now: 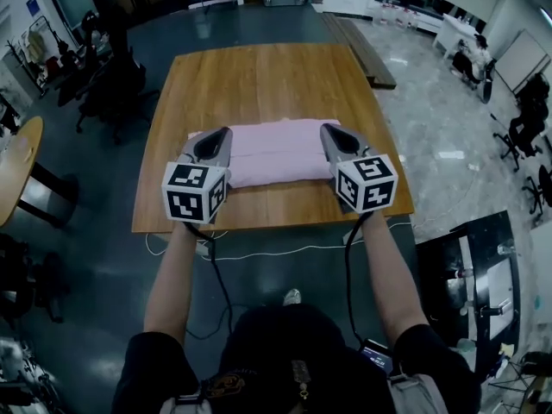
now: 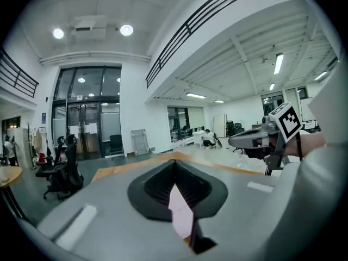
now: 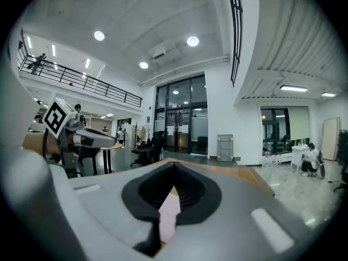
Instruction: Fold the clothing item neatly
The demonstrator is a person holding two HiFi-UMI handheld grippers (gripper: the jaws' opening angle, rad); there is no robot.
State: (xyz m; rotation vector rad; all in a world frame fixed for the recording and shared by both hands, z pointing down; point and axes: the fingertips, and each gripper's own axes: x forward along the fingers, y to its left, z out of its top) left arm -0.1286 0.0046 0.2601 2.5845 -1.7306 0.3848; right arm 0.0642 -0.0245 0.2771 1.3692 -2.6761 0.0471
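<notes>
- I work in a big open office-lab hall, and my landmark is the wooden table point(image 1: 276, 76) below me.
- Left of the table stand black office chairs point(image 1: 108, 93) and a round side table point(image 1: 15, 166).
- Beyond its far right corner, people point(image 1: 473, 57) sit by white desks point(image 1: 450, 31), near a whiteboard point(image 1: 520, 59).
- Past its far end are tall glass doors point(image 2: 81, 129).
- High beyond its far left runs a railed mezzanine point(image 3: 81, 83), under recessed ceiling lights point(image 2: 126, 30).
</notes>
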